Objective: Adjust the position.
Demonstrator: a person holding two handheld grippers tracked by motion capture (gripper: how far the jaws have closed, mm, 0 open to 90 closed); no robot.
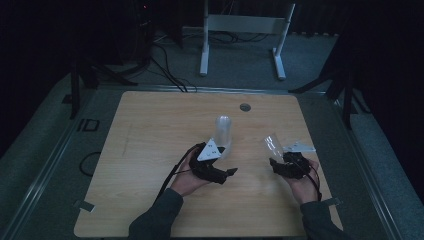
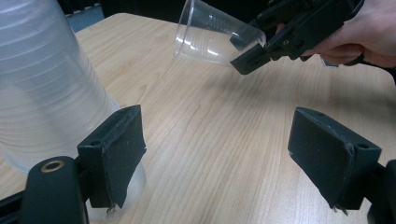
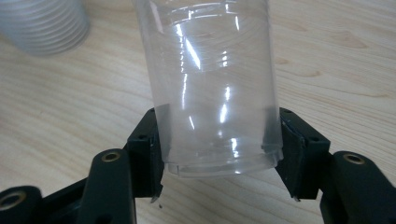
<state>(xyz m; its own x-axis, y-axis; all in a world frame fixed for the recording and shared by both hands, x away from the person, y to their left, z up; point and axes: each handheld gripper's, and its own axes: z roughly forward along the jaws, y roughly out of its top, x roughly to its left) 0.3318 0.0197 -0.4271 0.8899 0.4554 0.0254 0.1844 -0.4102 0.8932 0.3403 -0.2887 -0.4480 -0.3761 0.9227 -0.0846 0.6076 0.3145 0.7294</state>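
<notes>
A stack of translucent plastic cups [image 1: 223,131] stands upside down near the middle of the wooden table [image 1: 150,150]. My left gripper [image 1: 227,161] sits just in front of it, open. In the left gripper view the stack [image 2: 42,84] is outside the left jaw, and nothing lies between the jaws of this gripper [image 2: 224,158]. My right gripper [image 1: 276,161] is shut on the base of a single clear cup [image 1: 272,145], held tilted above the table with its mouth pointing away. The right gripper view shows both pads of the right gripper [image 3: 219,154] pressing on that cup [image 3: 215,84].
A small round grommet [image 1: 245,107] sits near the table's far edge. Behind the table stand a white metal frame [image 1: 245,30] and cables on the floor [image 1: 170,65]. A strip of tape [image 1: 85,205] marks the near left corner.
</notes>
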